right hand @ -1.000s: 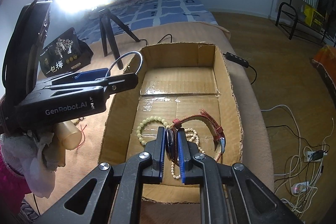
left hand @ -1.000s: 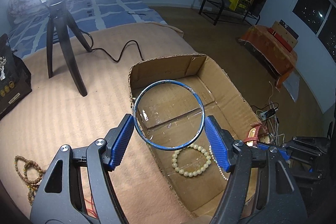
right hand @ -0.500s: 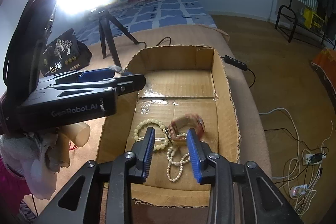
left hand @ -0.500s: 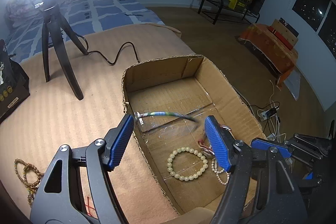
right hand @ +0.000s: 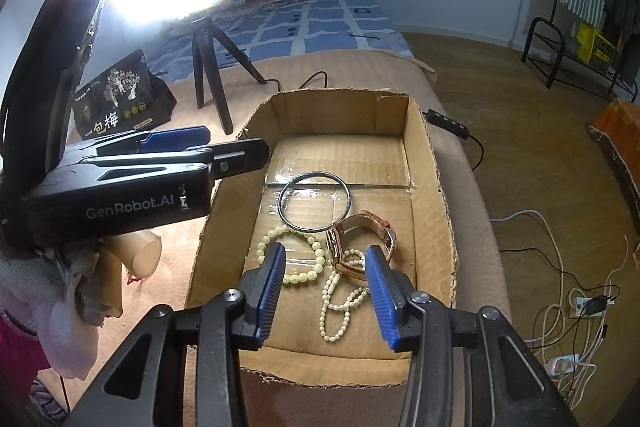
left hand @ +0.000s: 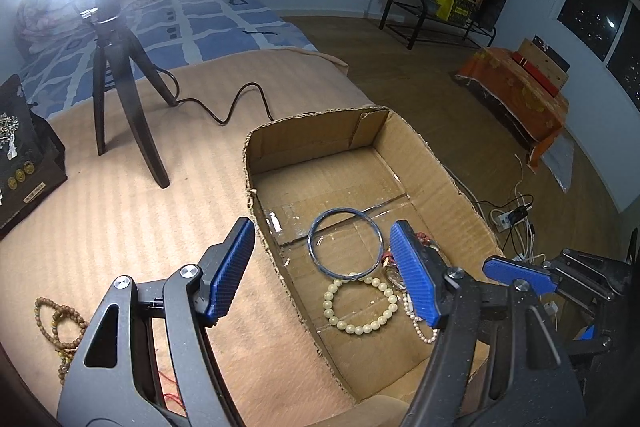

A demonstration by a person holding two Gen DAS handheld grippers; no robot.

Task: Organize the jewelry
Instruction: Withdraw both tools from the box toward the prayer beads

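Observation:
An open cardboard box (left hand: 456, 183) (right hand: 434, 187) sits on a tan ribbed blanket. Inside lie a blue bangle (left hand: 343, 243) (right hand: 314, 201), a pale bead bracelet (left hand: 362, 306) (right hand: 290, 254), a pearl strand (right hand: 340, 303) (left hand: 418, 323) and a red-strapped watch (right hand: 366, 239). My left gripper (left hand: 326, 271) is open and empty above the box's left wall. My right gripper (right hand: 325, 287) is open and empty above the box's near end, over the watch and pearls.
Brown wooden bead strings (left hand: 56, 323) lie on the blanket left of the box. A black tripod (left hand: 120, 95) with its cable and a black pouch (right hand: 120, 95) stand behind. Wires and a power strip (right hand: 576, 307) lie on the floor at the right.
My left gripper let go of the blue bangle, which fell flat into the box. My right gripper opened and released the watch, which now rests by the pearls.

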